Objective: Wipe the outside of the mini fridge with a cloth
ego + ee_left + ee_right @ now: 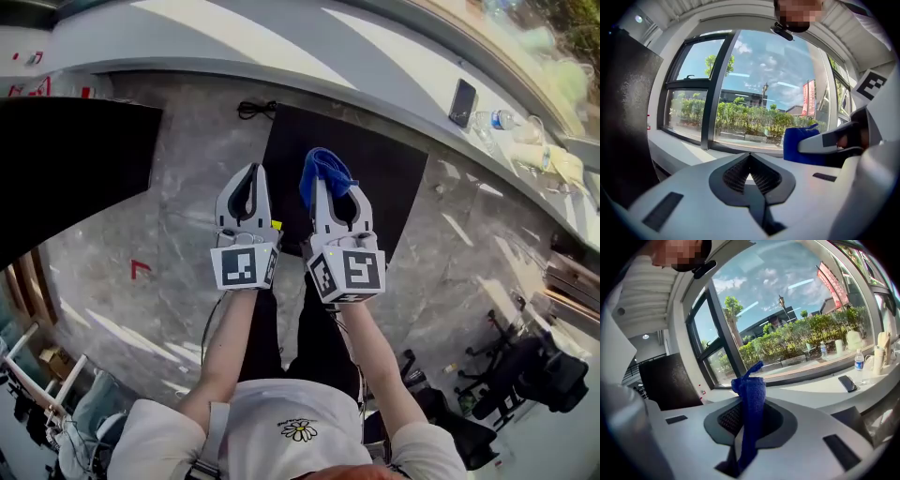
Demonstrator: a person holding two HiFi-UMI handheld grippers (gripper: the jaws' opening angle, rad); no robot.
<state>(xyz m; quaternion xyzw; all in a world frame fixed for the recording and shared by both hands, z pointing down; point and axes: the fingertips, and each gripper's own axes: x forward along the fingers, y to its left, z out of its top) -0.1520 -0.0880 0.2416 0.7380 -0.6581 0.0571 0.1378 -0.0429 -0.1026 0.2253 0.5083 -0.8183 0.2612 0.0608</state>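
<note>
Seen from above, the mini fridge shows as a black rectangular top [384, 178] on the marble floor, under and ahead of both grippers. A blue cloth [325, 172] sticks up bunched from my right gripper [330, 192], which is shut on it; the right gripper view shows the cloth [751, 397] pinched between the jaws of the right gripper [748, 404]. My left gripper [246, 178] is beside it on the left, shut and holding nothing. In the left gripper view the left gripper [750, 158] points at the window, with the cloth [799, 143] at its right.
A taller black cabinet [66, 169] stands at the left. A grey window ledge [375, 66] runs along the back with a phone [462, 101] and a water bottle [497, 120]. A black cable [255, 110] lies behind the fridge. Chairs and gear [525, 370] crowd the right.
</note>
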